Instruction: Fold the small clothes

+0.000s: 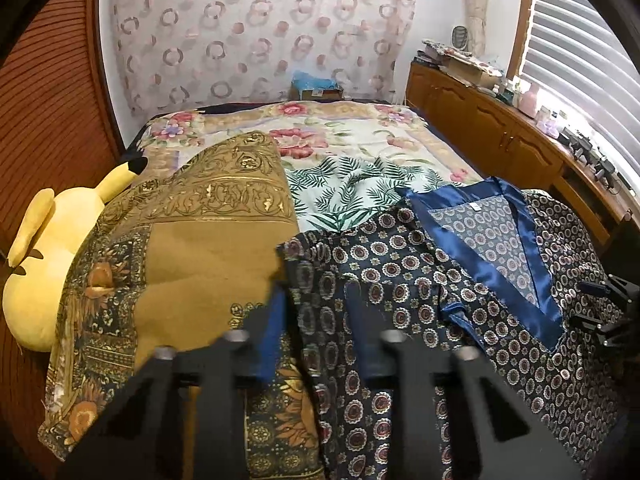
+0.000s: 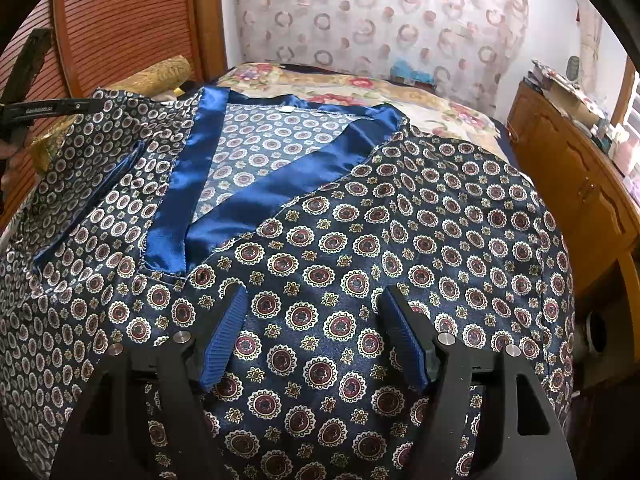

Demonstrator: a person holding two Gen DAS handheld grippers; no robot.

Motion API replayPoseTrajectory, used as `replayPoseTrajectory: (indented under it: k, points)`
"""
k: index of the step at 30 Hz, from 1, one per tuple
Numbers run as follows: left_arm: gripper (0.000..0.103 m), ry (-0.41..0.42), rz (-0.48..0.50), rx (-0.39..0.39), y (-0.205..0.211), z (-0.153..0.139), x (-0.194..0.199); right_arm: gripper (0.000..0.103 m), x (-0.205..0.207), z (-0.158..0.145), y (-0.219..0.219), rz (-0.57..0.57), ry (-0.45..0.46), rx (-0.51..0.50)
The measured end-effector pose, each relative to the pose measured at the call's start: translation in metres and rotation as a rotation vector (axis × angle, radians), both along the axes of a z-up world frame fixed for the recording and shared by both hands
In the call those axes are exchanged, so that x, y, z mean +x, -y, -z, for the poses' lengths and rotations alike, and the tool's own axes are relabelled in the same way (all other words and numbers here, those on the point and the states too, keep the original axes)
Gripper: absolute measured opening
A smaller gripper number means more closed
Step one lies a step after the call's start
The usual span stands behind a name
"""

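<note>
A navy satin top (image 1: 420,280) with round medallion print and a plain blue V-neck band (image 1: 500,248) lies spread on the bed. My left gripper (image 1: 316,320) sits at the top's left edge, and the patterned fabric fills the narrow gap between its fingers, which look blurred. From the right wrist view the same top (image 2: 360,240) covers most of the frame, its left edge raised toward the left gripper (image 2: 24,114). My right gripper (image 2: 316,320) hovers open over the top's front below the neckline (image 2: 240,184), blue pads wide apart with flat cloth under them. It also shows at the side as right gripper (image 1: 600,308).
A gold patterned cloth (image 1: 180,260) lies left of the top, with a yellow plush toy (image 1: 44,260) beyond it. A leaf-print cloth (image 1: 348,188) and floral bedspread (image 1: 320,128) lie behind. A cluttered wooden cabinet (image 1: 500,120) lines the right side, and a slatted wooden door (image 2: 120,20) the left.
</note>
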State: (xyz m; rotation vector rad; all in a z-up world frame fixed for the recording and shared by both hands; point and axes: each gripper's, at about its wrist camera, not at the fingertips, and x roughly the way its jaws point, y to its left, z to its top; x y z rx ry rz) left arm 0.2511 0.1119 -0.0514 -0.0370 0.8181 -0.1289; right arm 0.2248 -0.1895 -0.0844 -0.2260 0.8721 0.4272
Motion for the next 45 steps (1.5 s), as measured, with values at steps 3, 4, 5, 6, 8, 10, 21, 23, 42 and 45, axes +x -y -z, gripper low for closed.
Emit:
replayPoseTrajectory:
  k: [3, 4, 5, 6, 8, 10, 21, 23, 42, 45]
  points:
    - [0.000, 0.015, 0.002, 0.004, -0.002, -0.004, -0.003, 0.071, -0.002, -0.002, 0.001, 0.021, 0.013, -0.007]
    - [0.000, 0.028, 0.004, 0.010, -0.002, -0.008, -0.005, 0.071, -0.003, -0.003, 0.001, 0.015, 0.018, 0.002]
    - [0.000, 0.048, -0.001, 0.020, -0.003, -0.013, -0.009, 0.071, -0.006, -0.006, 0.001, 0.010, 0.032, 0.011]
    - [0.000, 0.075, -0.009, 0.029, -0.005, -0.021, -0.013, 0.071, -0.010, -0.009, 0.002, 0.007, 0.049, 0.018]
    - [0.000, 0.117, -0.045, 0.046, -0.013, -0.035, -0.017, 0.071, -0.017, -0.018, 0.004, 0.000, 0.077, 0.036]
    - [0.000, 0.132, -0.074, 0.048, -0.024, -0.048, -0.016, 0.071, -0.024, -0.030, 0.008, -0.002, 0.106, 0.053]
    - [0.004, 0.101, -0.075, 0.045, -0.028, -0.042, -0.014, 0.071, -0.042, -0.061, 0.038, 0.024, 0.162, 0.069]
    - [0.009, 0.117, -0.061, 0.064, -0.022, -0.043, -0.025, 0.071, -0.046, -0.061, 0.048, 0.036, 0.165, 0.052]
    - [0.056, 0.027, 0.178, 0.040, 0.082, 0.018, -0.120, 0.067, -0.054, -0.026, 0.192, 0.302, 0.056, 0.068]
    - [0.056, -0.030, 0.219, 0.040, 0.095, 0.029, -0.121, 0.065, -0.054, -0.019, 0.204, 0.313, 0.020, 0.092]
